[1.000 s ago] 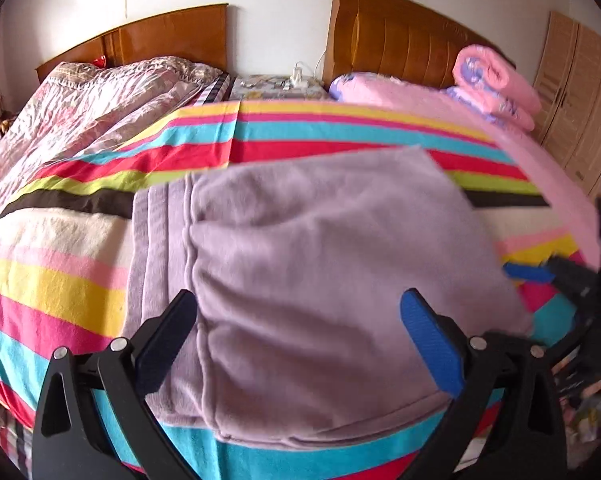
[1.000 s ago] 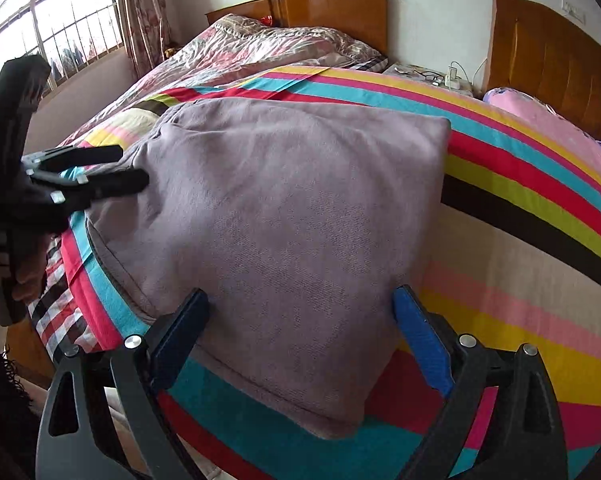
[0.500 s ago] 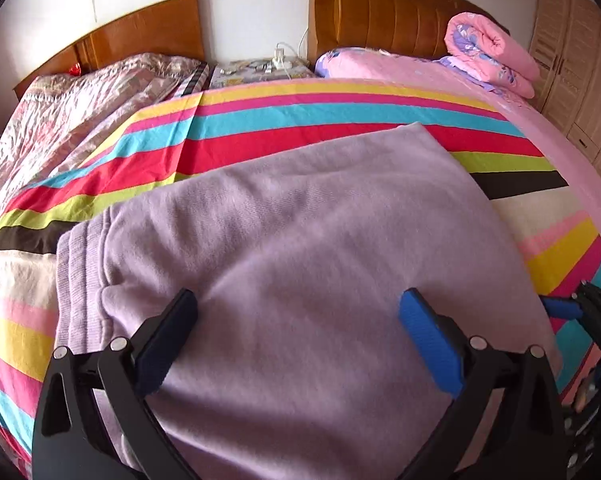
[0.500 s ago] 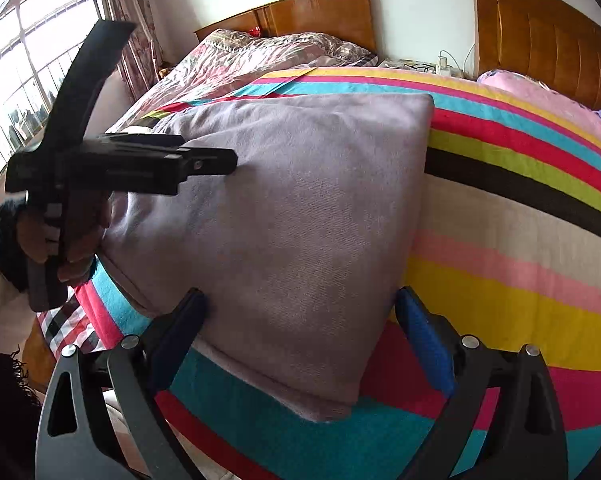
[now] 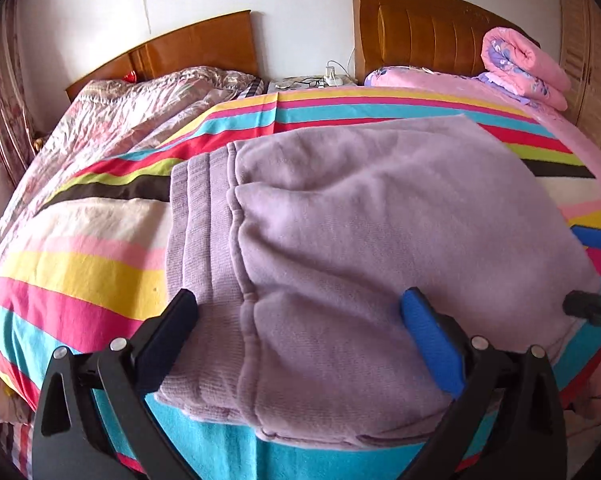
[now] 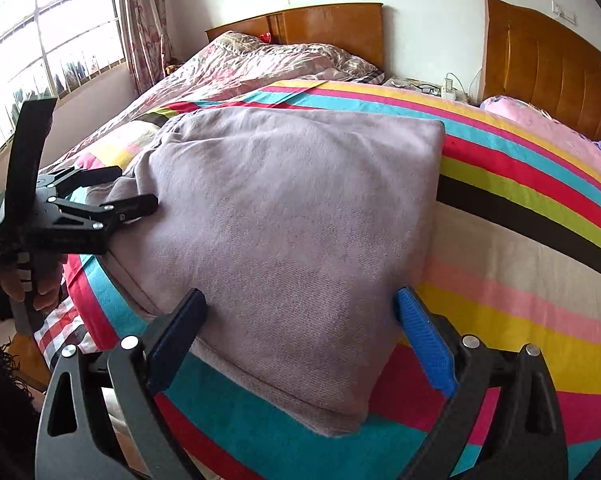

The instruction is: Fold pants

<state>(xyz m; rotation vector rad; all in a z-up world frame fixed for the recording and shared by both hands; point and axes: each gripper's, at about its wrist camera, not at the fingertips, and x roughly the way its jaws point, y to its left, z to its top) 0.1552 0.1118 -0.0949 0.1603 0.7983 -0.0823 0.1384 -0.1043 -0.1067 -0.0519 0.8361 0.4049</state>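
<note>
Since the pants [image 5: 380, 240] are soft and limp, we pinch thick hems at 6 o'clock; both claws, left [image 5: 300, 332] and right [image 6: 300, 328], gape wide.

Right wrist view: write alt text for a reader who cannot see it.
Folded lilac pants lie in a thick rectangle on a bed's striped blanket, framed by the open right gripper in the foreground. At the left, the hand-held left gripper, also open, hovers at the pants' edge. Behind are wooden headboards and a window.
</note>
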